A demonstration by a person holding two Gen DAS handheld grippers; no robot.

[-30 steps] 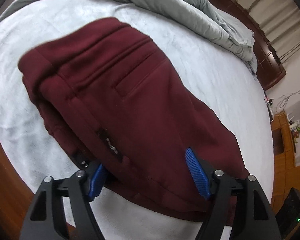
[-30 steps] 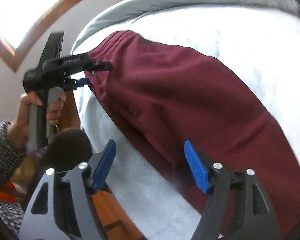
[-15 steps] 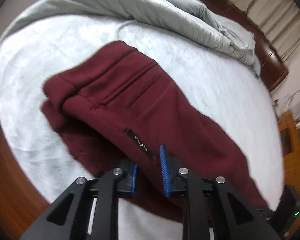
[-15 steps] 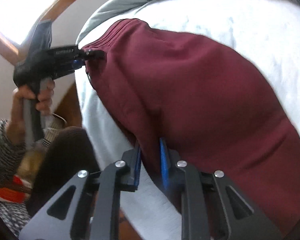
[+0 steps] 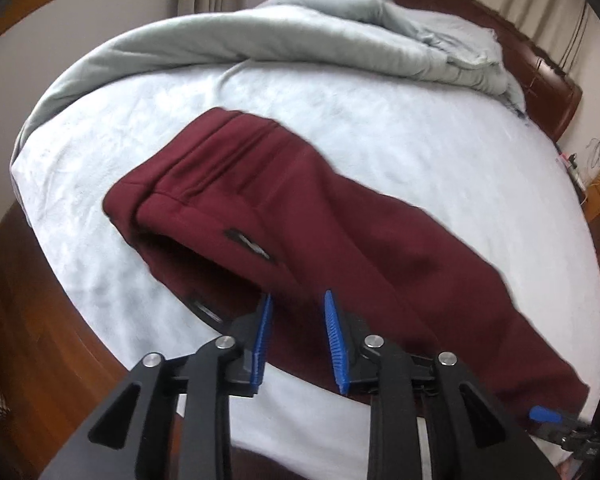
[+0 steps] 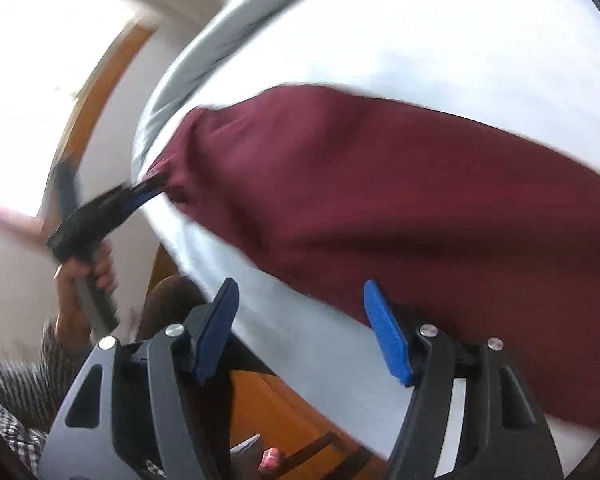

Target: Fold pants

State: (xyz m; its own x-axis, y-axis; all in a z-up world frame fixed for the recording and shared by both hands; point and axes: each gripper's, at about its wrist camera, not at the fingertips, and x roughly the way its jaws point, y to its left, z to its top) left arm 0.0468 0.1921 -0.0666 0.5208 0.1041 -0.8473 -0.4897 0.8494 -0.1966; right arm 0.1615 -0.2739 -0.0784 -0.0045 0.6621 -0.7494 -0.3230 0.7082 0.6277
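Dark red pants (image 5: pixel 324 220) lie lengthwise on the pale bed sheet (image 5: pixel 380 120), waistband at the left, legs running right. My left gripper (image 5: pixel 298 336) is at the near waist edge, its blue pads narrowly apart with pants fabric between them. In the right wrist view the left gripper (image 6: pixel 140 196) pinches the waistband corner of the pants (image 6: pixel 380 184). My right gripper (image 6: pixel 304 328) is open over the sheet's near edge, its right pad against the pants' near side, holding nothing. Its blue tip shows in the left wrist view (image 5: pixel 544 414).
A grey duvet (image 5: pixel 340 28) is bunched along the far side of the bed. A dark wooden headboard (image 5: pixel 540 80) stands at the back right. The wooden bed frame and floor (image 5: pixel 28 300) lie close at the near left. A bright window (image 6: pixel 40 80) is at the left.
The right gripper, shut on the pants' near edge half a second ago, has opened and let go. The left gripper stays pinched at the waist, and the view has pulled back from the pants.
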